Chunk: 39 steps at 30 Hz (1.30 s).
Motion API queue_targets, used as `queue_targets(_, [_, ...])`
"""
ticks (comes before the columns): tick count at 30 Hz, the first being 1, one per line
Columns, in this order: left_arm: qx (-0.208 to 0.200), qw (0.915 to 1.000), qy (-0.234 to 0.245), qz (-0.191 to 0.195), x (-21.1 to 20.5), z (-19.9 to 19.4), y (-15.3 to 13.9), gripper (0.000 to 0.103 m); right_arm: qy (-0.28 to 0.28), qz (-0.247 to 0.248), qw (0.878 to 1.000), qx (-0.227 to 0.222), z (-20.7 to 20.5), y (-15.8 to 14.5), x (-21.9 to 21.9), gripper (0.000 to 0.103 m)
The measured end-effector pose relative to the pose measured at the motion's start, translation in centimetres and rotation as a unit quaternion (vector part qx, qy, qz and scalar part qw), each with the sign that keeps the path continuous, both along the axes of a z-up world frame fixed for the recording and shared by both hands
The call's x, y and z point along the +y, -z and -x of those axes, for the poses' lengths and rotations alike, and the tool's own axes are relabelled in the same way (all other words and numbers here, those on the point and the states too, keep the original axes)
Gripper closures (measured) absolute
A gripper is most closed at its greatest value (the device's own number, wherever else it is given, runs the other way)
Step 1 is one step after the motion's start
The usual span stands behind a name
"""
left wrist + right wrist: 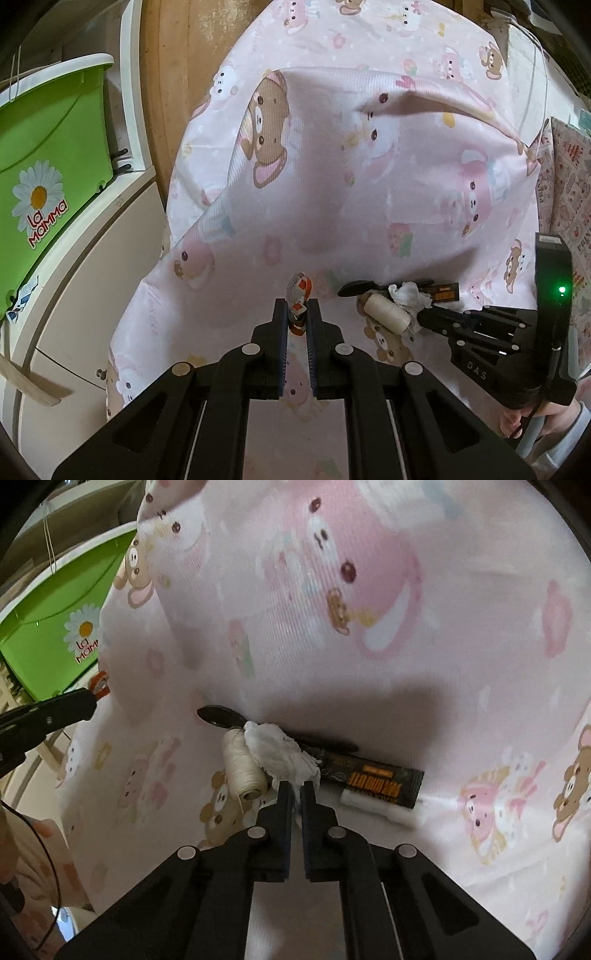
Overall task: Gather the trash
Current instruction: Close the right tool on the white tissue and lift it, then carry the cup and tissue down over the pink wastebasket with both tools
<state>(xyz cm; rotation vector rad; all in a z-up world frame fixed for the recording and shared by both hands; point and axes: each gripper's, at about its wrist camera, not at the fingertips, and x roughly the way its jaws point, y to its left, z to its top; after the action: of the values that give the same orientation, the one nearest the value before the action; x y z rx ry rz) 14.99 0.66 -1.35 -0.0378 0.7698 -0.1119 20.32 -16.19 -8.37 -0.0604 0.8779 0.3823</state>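
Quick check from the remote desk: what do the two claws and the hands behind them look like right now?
Both claws, left claw and right claw, are matte black linkages with round silver pivot pins and dark ribbed pads. Seen from the left wrist view, the right claw's body carries raised "DAS" lettering and a green light. A light grey sleeve shows behind it.

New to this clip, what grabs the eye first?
The pink cartoon-bear sheet fills both views. On it lies a small heap: crumpled white tissue pinched by the right tool, beside a thread spool, a black spoon and a dark wrapper. The left tool grips an orange-and-white wrapper; a green bin stands far left.
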Motion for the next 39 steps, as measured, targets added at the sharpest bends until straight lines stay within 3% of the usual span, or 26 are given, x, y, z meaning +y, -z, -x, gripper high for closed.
queue_targets(13, [-0.004,0.9999,0.016,-0.004,-0.7,1.1,-0.5,0.094,0.012,-0.035,0.998,-0.053,4.0,-5.1,-2.6,0.099])
queue_targets(22, [-0.017,0.9998,0.011,-0.006,-0.2,3.1,-1.7,0.094,0.016,-0.02,0.998,-0.063,8.0,-6.3,-3.8,0.099])
queue_targets(29, [-0.02,0.9996,0.011,0.015,0.4,5.1,-2.6,0.094,-0.001,-0.028,0.997,-0.078,12.1,-8.0,-3.8,0.099])
queue_targets(39, [-0.011,0.9994,0.029,0.016,-0.4,9.5,-2.3,0.094,-0.026,-0.036,0.995,-0.086,17.9,-9.0,-2.8,0.099])
